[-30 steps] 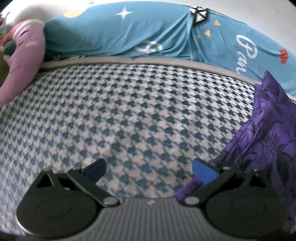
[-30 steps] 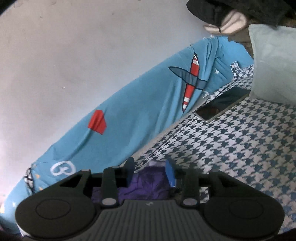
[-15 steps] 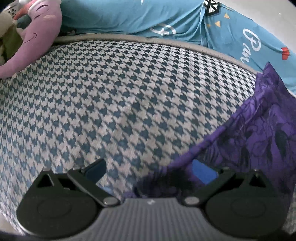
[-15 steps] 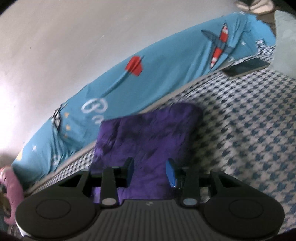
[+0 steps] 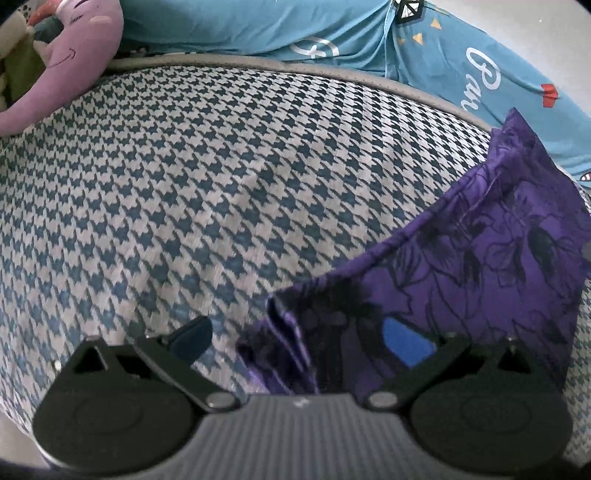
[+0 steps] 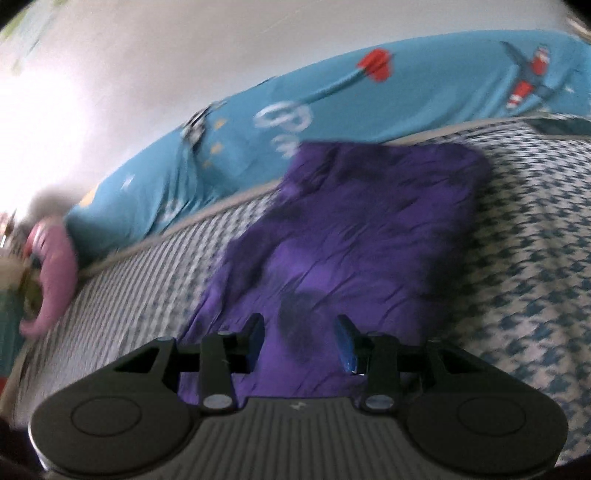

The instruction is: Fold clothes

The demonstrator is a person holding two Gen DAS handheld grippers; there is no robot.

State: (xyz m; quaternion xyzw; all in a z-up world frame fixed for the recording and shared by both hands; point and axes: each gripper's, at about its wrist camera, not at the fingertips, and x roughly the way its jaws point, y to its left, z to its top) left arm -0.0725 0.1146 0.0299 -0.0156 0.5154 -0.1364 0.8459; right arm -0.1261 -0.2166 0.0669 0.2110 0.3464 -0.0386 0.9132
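A purple garment with a dark flower print [image 5: 498, 258] lies folded on the blue-and-white houndstooth bed cover [image 5: 184, 184]. In the left wrist view its near corner, bunched into pleats, lies between the wide-apart fingers of my left gripper [image 5: 299, 341], close to the right fingertip [image 5: 406, 345]; nothing is pinched. The right wrist view is blurred. There the garment [image 6: 351, 229] spreads as a flat rectangle beyond my right gripper [image 6: 301, 339]. Its jaws are opening, and the cloth lies below them without the pads pressing on it.
A blue printed sheet [image 5: 258, 26] runs along the bed's far edge against a pale wall [image 6: 184, 55]. A pink plush toy [image 5: 74, 66] lies at the far left corner. The houndstooth cover [image 6: 535, 258] stretches bare to the garment's right and left.
The right gripper has swung down from facing the wall; the purple cloth once between its fingers now lies flat on the bed. In the left view the cloth's corner has come between the fingers.
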